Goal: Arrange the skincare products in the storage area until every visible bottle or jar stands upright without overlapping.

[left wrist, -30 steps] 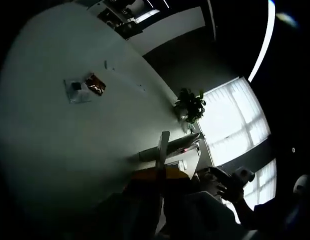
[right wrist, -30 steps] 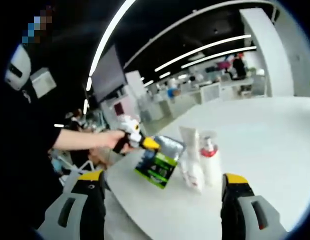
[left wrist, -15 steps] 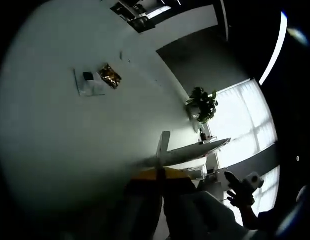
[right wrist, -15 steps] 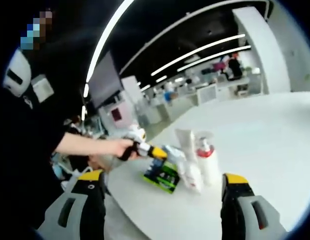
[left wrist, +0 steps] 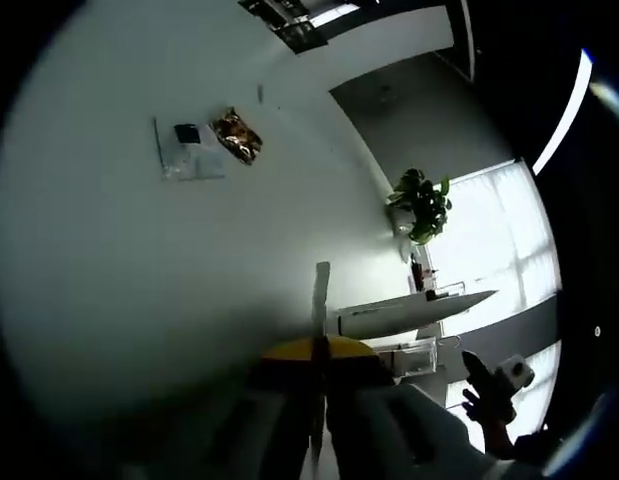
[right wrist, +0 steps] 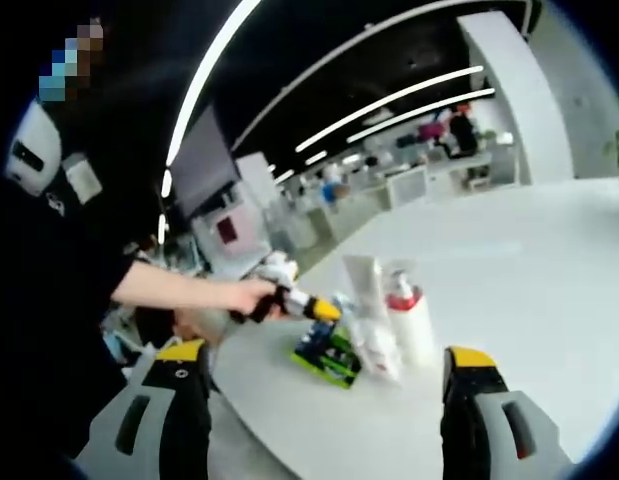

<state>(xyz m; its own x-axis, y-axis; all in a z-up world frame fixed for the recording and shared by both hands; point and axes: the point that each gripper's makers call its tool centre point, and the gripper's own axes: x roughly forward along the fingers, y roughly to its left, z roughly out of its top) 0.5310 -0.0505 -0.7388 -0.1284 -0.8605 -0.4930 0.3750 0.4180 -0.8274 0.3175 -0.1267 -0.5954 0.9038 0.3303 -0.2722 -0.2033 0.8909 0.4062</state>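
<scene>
Smooth white round surface [right wrist: 509, 300]. L hand-held gripper [right wrist: 324, 310], yellow-tipped, reaches in from the left at a flat glossy green/black pack [right wrist: 327, 352]; clamped on it or not, can't tell. Beside: white tube [right wrist: 365, 300] and cylindrical pump bottle [right wrist: 410, 318], red collar, upright. R hand-held gripper [right wrist: 324, 400] wide apart, holding nothing, near edge.

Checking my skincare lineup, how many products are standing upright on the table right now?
2: a white tube and, touching its right, a red-collared pump bottle. More may hide behind the green packet.
</scene>
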